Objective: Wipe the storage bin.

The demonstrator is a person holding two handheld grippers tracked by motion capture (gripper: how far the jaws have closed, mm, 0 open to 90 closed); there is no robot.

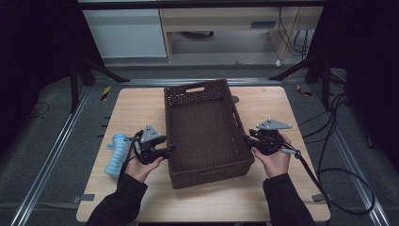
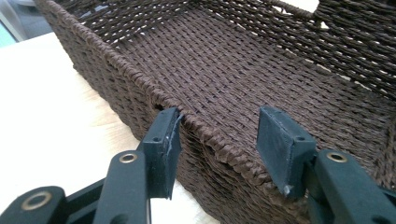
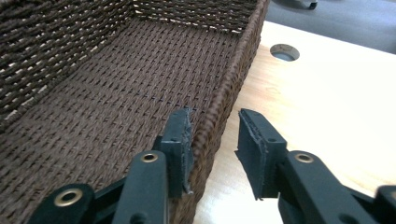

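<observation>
Basket [image 1: 205,132], woven and dark brown, stands mid-table between both grippers; it looks light, stiff-walled and rough enough to grip by its side rims. Left gripper [image 2: 219,140] and right gripper [image 3: 215,140] each straddle a rim, jaws spread, not pinching.

A dark brown woven basket [image 1: 205,132] is sitting on a pale wood table [image 1: 141,108]; a light blue and white bottle [image 1: 117,154] is lying beside it.

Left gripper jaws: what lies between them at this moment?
The basket's woven side wall, near its rim, passes between the left gripper's jaws in the left gripper view; they stand apart, one outside, one inside.
</observation>
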